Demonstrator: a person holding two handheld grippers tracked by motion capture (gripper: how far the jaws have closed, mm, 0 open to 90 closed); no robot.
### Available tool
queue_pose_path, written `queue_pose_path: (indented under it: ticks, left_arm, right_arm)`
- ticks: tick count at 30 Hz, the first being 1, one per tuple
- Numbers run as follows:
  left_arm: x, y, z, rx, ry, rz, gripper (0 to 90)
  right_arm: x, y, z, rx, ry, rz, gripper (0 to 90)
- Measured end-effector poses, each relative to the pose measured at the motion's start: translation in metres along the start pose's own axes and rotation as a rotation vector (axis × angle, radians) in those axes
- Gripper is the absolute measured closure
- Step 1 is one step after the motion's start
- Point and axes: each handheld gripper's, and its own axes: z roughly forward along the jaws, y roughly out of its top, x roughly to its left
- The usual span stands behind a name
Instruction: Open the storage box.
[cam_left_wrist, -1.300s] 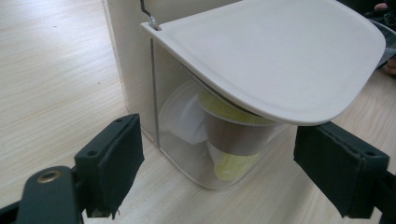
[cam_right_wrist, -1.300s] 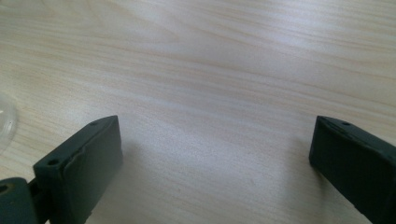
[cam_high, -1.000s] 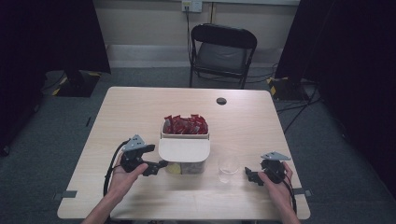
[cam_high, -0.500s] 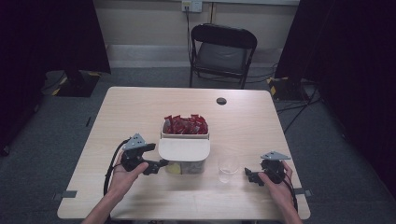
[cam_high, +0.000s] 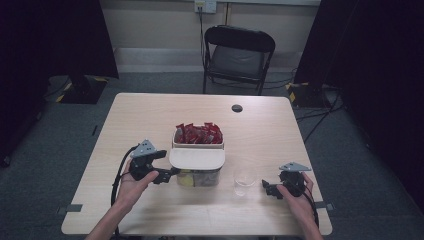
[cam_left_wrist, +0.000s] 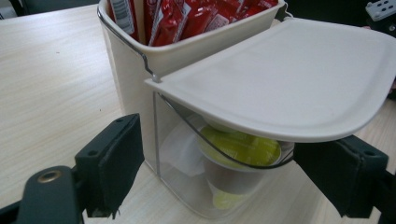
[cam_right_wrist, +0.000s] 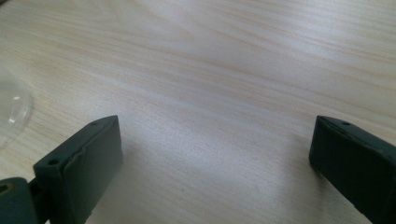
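I've got the left gripper (cam_high: 172, 172) low over the table (cam_high: 150, 120), forearm coming in from the near edge, hand wrapped round the body, nose pointing sideways at the clear container (cam_high: 199, 176). Jaws have just been closing and now stand narrow-ish on either side of its near corner; in the left gripper view the pads (cam_left_wrist: 116, 168) flank the clear wall (cam_left_wrist: 187, 177) with a gap, so no squeeze that I can confirm. The cream lid (cam_left_wrist: 299, 79) sits over that container, overhanging the front. Inside: pods with yellow-green tops (cam_left_wrist: 243, 147), stacked.

Right gripper (cam_high: 266, 187) rests near the front right of the table, hand palm-in, nose toward the clear cup (cam_high: 244, 179), just short of it. Jaws wide, bare wood between them (cam_right_wrist: 210, 154).

Behind the clear container, touching it, the cream bin (cam_high: 199, 145) holds red sachets (cam_high: 198, 133). White print shows on one sachet (cam_left_wrist: 122, 11), too small and cropped to read. No brand legible anywhere.
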Motion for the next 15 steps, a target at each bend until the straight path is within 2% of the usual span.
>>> queue_pose_path:
  ticks: [6,8,9,15]
  left_arm:
    - [0.002,0.010,-0.003,-0.022,-0.002,-0.002,16.1]
    - [0.004,0.012,-0.003,-0.019,-0.014,-0.002,16.3]
    - [0.007,0.015,-0.004,-0.016,-0.003,-0.001,15.9]
    - [0.011,0.022,-0.004,-0.025,0.003,-0.010,16.0]
  right_arm:
    - [0.000,0.000,0.000,0.000,0.000,0.000,2.2]
    - [0.000,0.000,0.000,0.000,0.000,0.000,2.1]
    - [0.000,0.000,0.000,0.000,0.000,-0.001,2.1]
    - [0.000,0.000,0.000,0.000,0.000,0.000,2.1]
